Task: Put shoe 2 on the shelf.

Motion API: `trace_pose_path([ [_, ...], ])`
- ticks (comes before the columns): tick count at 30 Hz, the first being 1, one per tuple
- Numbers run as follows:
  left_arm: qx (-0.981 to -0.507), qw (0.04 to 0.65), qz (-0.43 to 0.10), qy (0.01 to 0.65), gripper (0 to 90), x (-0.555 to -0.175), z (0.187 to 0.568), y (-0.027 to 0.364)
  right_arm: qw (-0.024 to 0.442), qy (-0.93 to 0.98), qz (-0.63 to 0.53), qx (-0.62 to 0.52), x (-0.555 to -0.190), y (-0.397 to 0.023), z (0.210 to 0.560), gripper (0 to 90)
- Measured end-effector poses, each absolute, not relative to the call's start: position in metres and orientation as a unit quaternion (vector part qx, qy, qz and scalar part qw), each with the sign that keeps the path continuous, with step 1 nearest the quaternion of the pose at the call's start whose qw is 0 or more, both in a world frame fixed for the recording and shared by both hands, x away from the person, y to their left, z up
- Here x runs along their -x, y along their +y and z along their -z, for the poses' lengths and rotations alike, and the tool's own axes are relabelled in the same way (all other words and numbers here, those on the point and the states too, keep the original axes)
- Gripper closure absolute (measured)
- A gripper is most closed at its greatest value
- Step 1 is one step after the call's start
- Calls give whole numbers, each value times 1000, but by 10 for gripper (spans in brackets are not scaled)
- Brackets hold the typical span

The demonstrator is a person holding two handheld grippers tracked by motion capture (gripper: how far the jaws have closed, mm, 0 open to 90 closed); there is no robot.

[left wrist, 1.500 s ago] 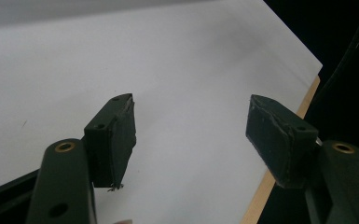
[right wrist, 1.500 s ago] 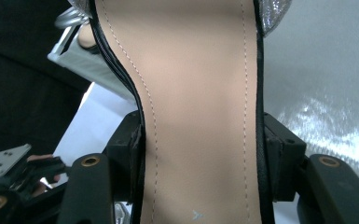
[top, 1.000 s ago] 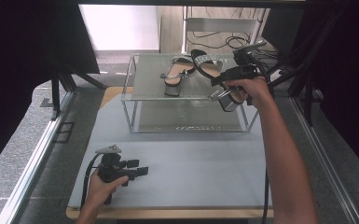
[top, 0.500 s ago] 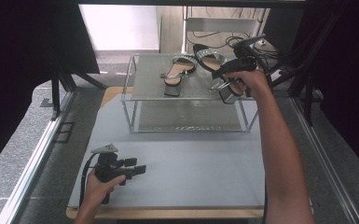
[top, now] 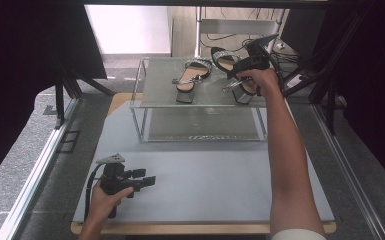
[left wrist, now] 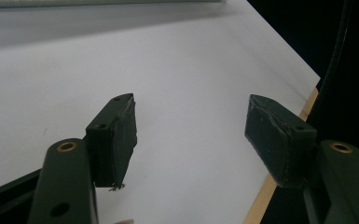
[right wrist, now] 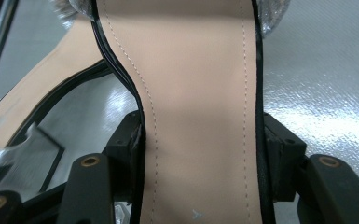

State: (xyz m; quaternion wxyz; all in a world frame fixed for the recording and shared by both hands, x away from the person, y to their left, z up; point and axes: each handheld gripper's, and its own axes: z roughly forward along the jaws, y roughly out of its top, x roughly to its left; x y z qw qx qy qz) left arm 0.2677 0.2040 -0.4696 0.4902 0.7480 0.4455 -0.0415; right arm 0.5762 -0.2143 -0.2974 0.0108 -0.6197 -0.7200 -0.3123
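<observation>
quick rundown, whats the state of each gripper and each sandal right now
right gripper: shut on the right sandal, fingers at both edges of its sole
right sandal: held over the shelf
left sandal: lying flat on the shelf, untouched
left gripper: open, nothing between its fingers, low over the table

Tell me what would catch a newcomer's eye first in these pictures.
First, the pair of strappy sandals on top of the clear rack at the far side of the table: the right gripper is clamped across the tan insole of the right sandal, while the left sandal lies free beside it. Next, the left gripper, held open over bare white tabletop near the front edge.
</observation>
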Motion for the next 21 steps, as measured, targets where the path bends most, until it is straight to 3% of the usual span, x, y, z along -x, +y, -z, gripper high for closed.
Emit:
trace_pose_path([
  [13, -750, 489, 41, 444, 343, -267, 469, 202, -22, -707, 255, 659, -585, -202, 307, 414],
  [21, -752, 487, 39, 442, 343, -266, 469, 201, -31, -706, 241, 665, -586, -197, 306, 364],
])
